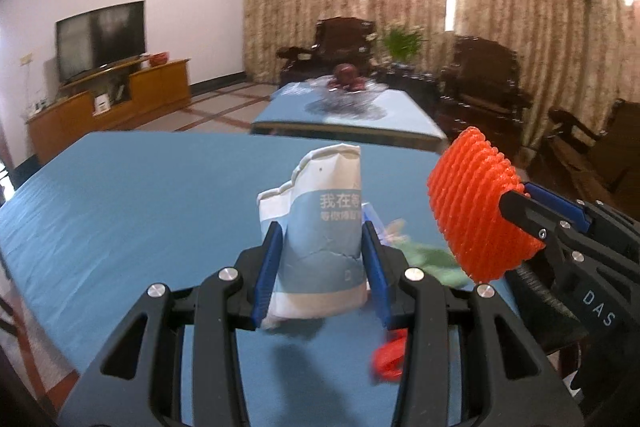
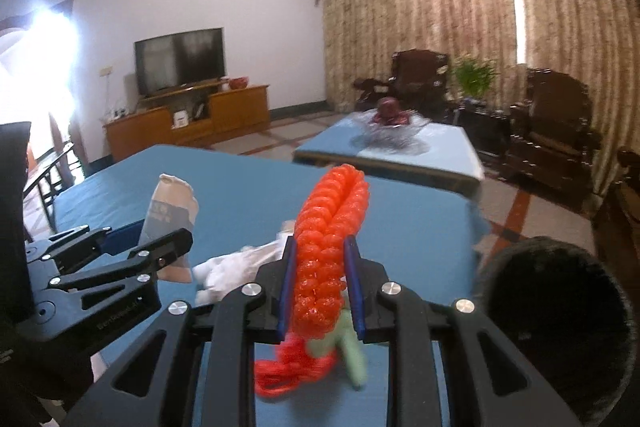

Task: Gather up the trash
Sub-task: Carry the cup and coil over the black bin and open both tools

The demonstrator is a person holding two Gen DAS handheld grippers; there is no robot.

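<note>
My left gripper (image 1: 322,239) is shut on a crumpled blue-and-white paper bag (image 1: 320,223) with printed characters, held above the blue table (image 1: 140,195). My right gripper (image 2: 320,259) is shut on an orange foam fruit net (image 2: 328,247), lifted off the table; the net (image 1: 476,207) and the right gripper's fingers (image 1: 520,215) also show at the right of the left wrist view. The left gripper (image 2: 160,239) with the bag (image 2: 172,207) shows at the left of the right wrist view. Below lie a red net scrap (image 2: 288,367), a pale green scrap (image 2: 352,351) and white crumpled paper (image 2: 236,267).
A dark round bin opening (image 2: 556,319) sits by the table's right edge. A second blue table (image 2: 400,151) with a glass fruit bowl (image 2: 392,123) stands beyond. Dark wooden armchairs (image 2: 552,131) line the curtains; a TV (image 2: 180,61) on a wooden cabinet is at left.
</note>
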